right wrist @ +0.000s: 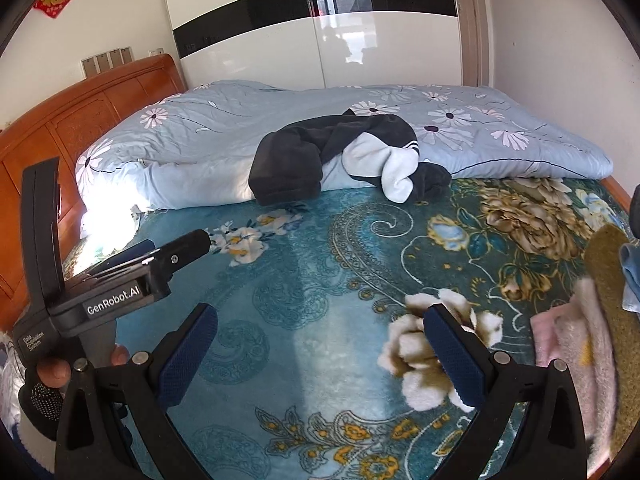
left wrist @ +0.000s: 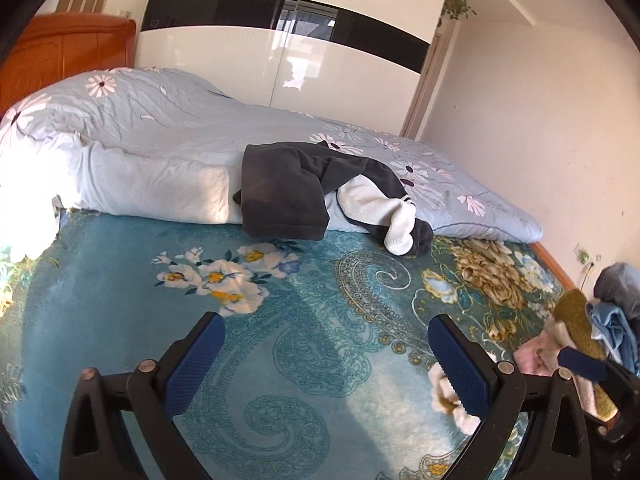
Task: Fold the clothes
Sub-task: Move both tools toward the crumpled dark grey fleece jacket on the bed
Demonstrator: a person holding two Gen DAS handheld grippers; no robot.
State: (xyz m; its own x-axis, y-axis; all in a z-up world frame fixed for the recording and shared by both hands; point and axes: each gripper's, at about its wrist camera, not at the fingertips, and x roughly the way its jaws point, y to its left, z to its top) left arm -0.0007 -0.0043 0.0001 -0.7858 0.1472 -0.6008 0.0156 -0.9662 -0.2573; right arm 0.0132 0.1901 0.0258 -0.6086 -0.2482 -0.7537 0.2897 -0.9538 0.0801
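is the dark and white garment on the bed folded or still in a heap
Not folded: the dark and white garment lies bunched and twisted against the quilt.

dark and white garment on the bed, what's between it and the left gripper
Only bare teal floral blanket lies between the open left gripper and the dark and white garment; no clothing in that stretch, shown in the left wrist view.

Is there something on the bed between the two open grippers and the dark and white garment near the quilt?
Nothing visible. From the left gripper and the right gripper, only bare teal blanket stretches up to the dark and white garment, which lies on the edge of the quilt. The pile of clothes is off to the right.
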